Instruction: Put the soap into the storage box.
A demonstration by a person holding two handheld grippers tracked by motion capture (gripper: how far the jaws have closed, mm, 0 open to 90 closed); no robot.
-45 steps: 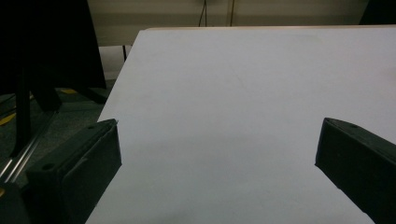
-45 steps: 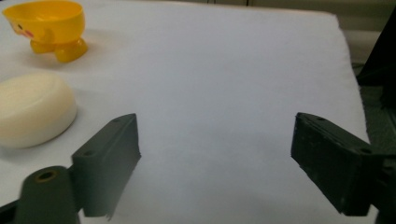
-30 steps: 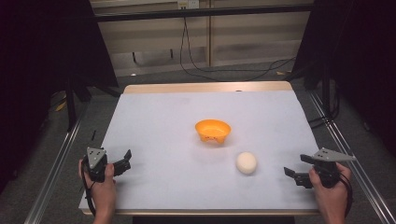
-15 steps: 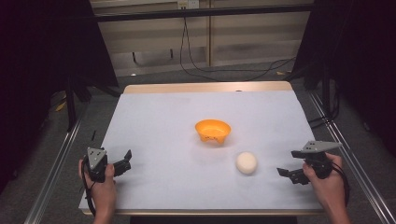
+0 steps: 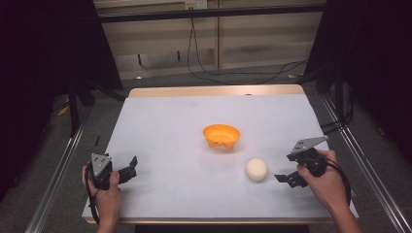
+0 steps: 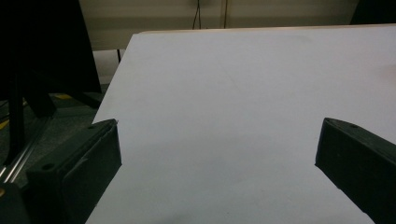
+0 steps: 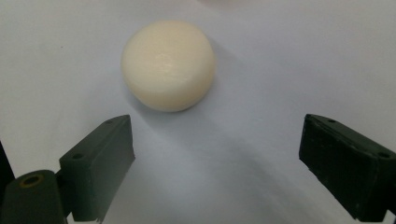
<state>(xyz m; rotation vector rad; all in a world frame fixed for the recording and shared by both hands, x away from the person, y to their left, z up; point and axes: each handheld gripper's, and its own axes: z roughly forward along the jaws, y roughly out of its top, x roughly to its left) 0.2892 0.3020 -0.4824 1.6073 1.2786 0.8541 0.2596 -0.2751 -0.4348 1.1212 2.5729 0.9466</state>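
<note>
Right gripper view has the key bit — the cream ball [image 7: 168, 65] sits straight ahead of the right gripper [image 7: 215, 158], a touch toward its left jaw, well past the tips and not between them yet. The jaws have just been opening and closing a little, and they stand apart, wide enough for the ball, with nothing in them. It's a squat round lump with no long axis to speak of, so the approach angle probably doesn't matter much; the gripper just needs to slide forward until the ball is between the jaws.

From the high view, the ball [image 5: 256, 169] lies on the near right part of the desk [image 5: 165, 126], just beside the right gripper [image 5: 286, 178] and well apart from the left gripper [image 5: 127, 169], so the right hand [image 5: 328, 187] is clearly the nearer one. The left gripper's jaws are also spread wide and empty, parked over bare white desk near the front left corner.

An orange bowl [image 5: 221, 136] stands upright behind the ball, near but not touching — likely where it's headed. The desk top is plain, flat and white; around it the room is dark, with cables trailing on the floor at the back.
</note>
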